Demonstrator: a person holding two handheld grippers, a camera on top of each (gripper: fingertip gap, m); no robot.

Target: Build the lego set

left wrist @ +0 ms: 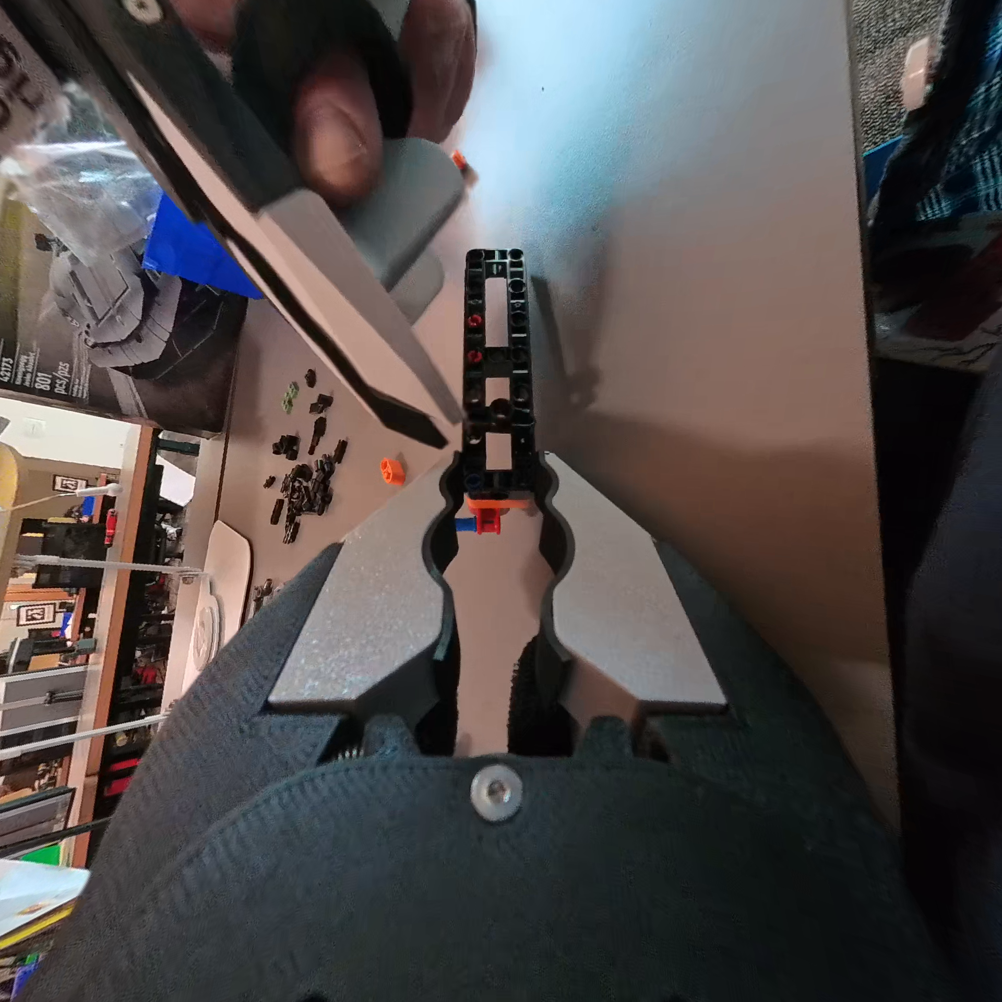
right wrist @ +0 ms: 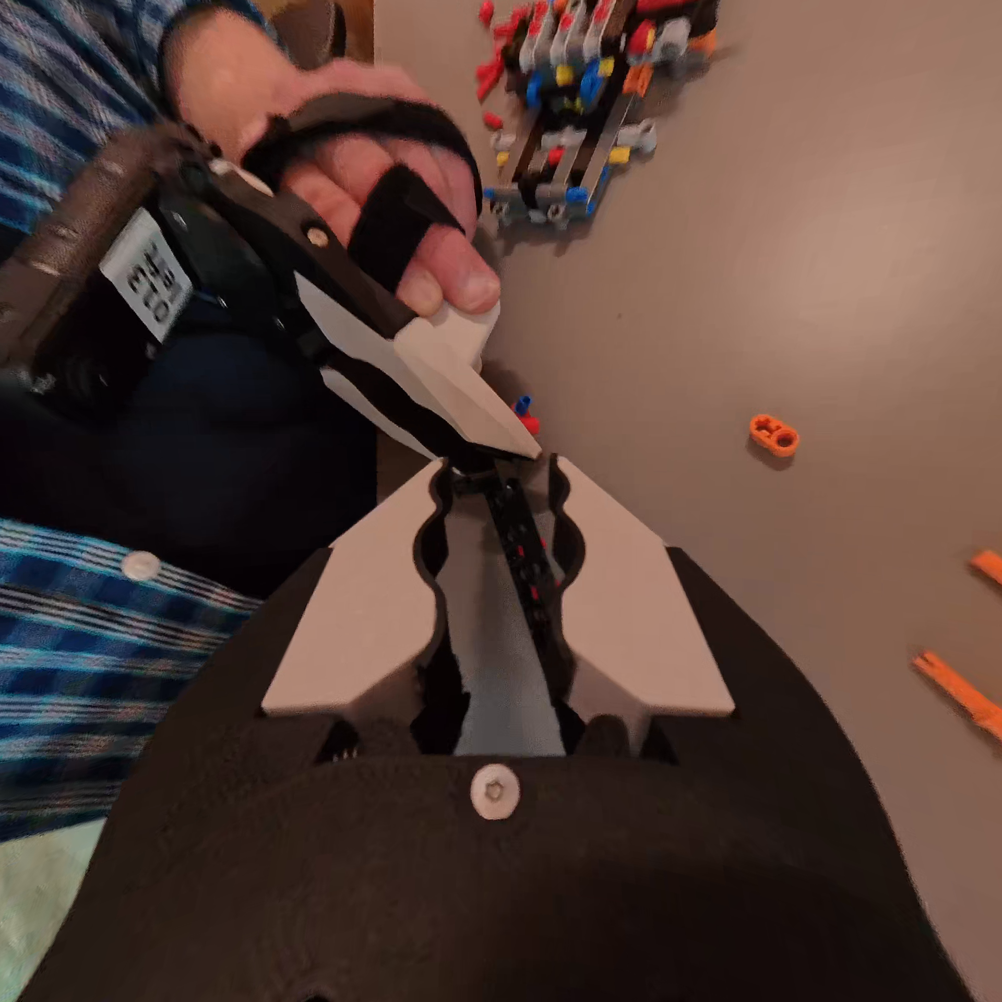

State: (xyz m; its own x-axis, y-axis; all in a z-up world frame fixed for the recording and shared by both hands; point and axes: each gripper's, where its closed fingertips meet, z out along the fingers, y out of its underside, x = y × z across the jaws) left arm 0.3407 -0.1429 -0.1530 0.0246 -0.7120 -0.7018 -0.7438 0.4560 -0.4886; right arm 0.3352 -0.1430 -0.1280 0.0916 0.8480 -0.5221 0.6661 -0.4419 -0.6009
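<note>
Left tool [left wrist: 496, 482] clamped on near end of black frame [left wrist: 498, 347], held above the surface [left wrist: 678, 271]; right tool [right wrist: 496, 466] partly open, tips straddling the frame, grip uncertain; loose black pins [left wrist: 303, 488] lie nearby.

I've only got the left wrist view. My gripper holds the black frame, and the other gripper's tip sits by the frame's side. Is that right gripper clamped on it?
Observer: No. In the right wrist view the black frame runs edge-on between the right gripper fingers, with open space on one side.
Operator: Is any built section on the table?
Observer: Yes, a multicoloured part-built assembly lies on the table beyond both grippers.
Operator: Any spare long parts?
Observer: Long orange pieces lie loose at that view's right edge.
</note>
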